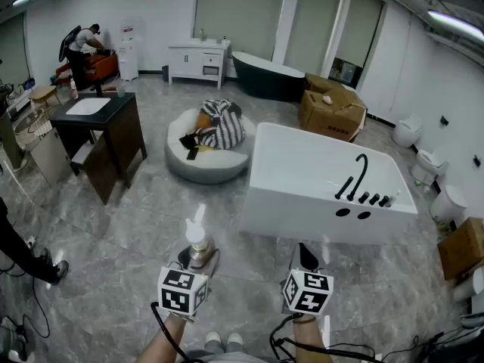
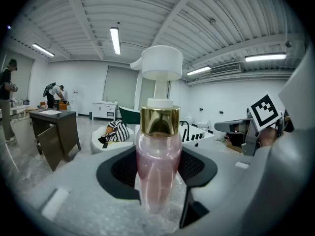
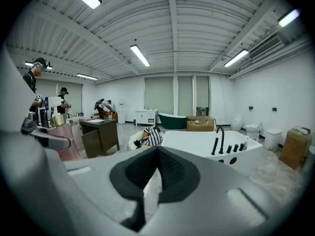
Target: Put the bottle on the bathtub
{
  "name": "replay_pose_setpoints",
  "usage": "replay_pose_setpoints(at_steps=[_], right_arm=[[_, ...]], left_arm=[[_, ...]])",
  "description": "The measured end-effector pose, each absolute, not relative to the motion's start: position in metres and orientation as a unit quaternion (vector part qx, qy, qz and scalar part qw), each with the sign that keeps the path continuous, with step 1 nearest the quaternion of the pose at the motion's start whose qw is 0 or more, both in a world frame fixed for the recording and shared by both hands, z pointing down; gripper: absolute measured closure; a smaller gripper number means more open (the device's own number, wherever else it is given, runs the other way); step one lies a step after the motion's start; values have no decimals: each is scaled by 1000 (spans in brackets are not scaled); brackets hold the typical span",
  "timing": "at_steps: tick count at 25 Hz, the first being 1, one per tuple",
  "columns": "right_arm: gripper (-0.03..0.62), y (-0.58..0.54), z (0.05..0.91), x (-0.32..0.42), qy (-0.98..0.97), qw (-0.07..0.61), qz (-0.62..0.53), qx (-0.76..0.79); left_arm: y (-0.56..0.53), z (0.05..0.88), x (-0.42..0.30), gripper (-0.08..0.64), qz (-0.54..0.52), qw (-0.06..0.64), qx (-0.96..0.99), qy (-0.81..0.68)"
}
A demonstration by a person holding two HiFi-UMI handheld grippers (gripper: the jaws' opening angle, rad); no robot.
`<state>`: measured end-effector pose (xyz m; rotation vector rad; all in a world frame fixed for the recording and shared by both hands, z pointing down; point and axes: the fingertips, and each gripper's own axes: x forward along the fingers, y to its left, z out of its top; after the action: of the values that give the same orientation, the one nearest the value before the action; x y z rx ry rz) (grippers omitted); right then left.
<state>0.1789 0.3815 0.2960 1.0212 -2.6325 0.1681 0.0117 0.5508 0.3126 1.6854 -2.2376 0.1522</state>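
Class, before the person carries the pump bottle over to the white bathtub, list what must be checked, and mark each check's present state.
1. Left gripper clamps the pump bottle: ok.
2. Pump bottle upright, pump head on top: ok.
3. Right gripper empty, jaws together: ok.
4. Pump bottle within reach of the white bathtub: not ok, floor lies between.
5. Bare rim left of the black faucet to set it on: ok.

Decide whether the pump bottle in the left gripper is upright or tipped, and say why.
Upright. The bottle stands vertical, white pump on top, gold collar beneath, pink body clamped in the left gripper.
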Motion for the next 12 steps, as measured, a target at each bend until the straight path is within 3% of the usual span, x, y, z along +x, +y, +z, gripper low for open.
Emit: replay_pose_setpoints(at_steps=[12], right_arm=[[591, 398, 293, 169, -921, 149, 62, 353]], left_arm=[[564, 314, 4, 333, 59, 167, 600, -780]])
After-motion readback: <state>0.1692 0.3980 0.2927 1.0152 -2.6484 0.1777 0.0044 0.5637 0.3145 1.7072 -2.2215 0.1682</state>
